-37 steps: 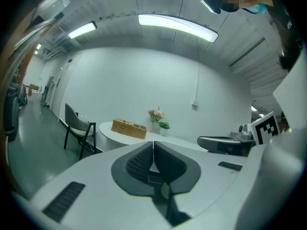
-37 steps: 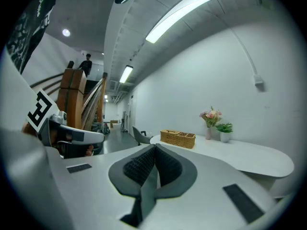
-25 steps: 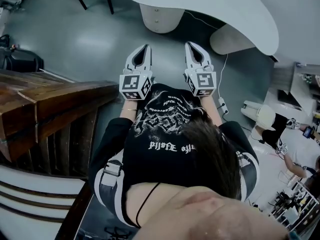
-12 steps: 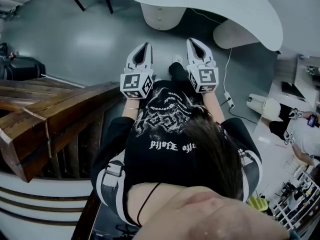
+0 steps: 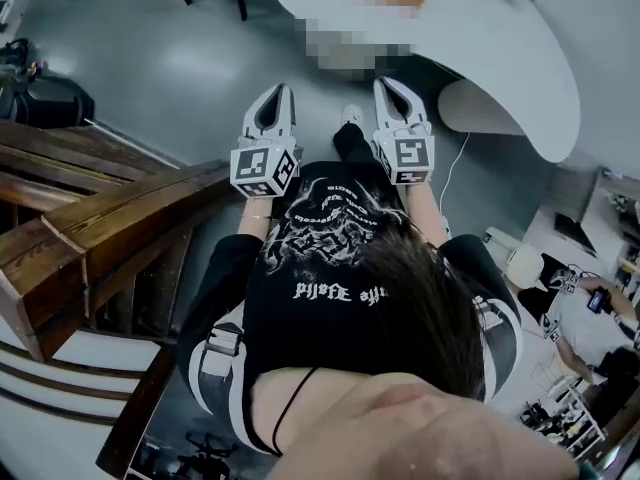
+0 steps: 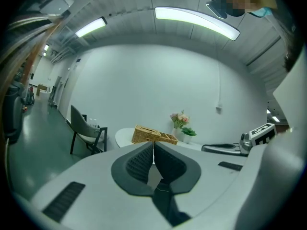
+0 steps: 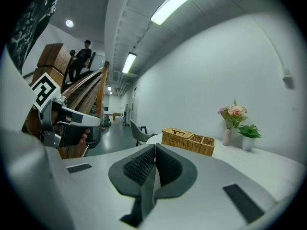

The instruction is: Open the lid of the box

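Open floor (image 5: 180, 78) ahead, wooden stair rail (image 5: 120, 218) left (close), white table (image 5: 500, 48) beyond.

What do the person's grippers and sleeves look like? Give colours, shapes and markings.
The left gripper and right gripper are white tapering shells with dark ribbed pads; each bears a cube of black-and-white square markers. The sleeves are black.

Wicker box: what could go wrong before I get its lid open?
The left gripper and right gripper are both shut and would need opening before gripping the wicker box lid. The flower vase and potted plant stand near the box; a wide swing could topple them.
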`<state>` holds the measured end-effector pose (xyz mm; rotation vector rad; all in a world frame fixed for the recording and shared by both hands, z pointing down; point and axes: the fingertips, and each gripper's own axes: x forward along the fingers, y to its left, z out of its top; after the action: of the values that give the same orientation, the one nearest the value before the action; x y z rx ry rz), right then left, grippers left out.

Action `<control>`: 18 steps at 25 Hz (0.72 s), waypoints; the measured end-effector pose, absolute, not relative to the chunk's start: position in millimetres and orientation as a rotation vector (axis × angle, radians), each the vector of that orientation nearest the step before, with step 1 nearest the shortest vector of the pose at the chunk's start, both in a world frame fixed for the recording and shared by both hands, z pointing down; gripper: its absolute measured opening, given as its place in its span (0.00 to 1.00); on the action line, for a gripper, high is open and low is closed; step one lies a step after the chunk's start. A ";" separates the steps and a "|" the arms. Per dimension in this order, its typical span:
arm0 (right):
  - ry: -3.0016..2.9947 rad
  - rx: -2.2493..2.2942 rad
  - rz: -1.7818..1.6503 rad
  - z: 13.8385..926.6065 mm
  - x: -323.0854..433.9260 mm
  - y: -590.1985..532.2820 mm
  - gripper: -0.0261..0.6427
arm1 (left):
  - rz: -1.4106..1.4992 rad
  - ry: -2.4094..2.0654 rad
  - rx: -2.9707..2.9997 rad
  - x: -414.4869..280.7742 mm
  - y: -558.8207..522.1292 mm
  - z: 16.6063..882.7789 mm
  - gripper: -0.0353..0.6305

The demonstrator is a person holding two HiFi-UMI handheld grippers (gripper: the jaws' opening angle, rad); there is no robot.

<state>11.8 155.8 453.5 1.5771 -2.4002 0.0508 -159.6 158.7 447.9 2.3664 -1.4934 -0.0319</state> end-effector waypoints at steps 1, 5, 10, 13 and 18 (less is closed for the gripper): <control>-2.410 1.563 0.052 454.0 17.3 138.8 0.08 | -0.017 -1.468 2.376 -148.6 145.6 450.0 0.09; -2.440 1.533 0.050 451.1 38.9 73.8 0.08 | 0.040 -1.423 2.418 -109.5 93.8 450.0 0.09; -2.487 1.445 0.060 450.6 60.7 -0.3 0.08 | 0.044 -1.521 2.361 -81.1 26.9 448.0 0.09; -2.519 1.394 0.058 449.0 73.1 -36.0 0.08 | 0.044 -1.568 2.329 -66.2 -6.6 448.5 0.09; -2.550 1.355 0.052 445.5 91.6 -80.7 0.08 | 0.037 -1.635 2.284 -50.1 -48.6 447.9 0.09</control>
<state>91.6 -80.7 445.5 1.3555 -2.5499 0.0523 -50.1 -48.6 447.9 2.2839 -1.6350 0.0368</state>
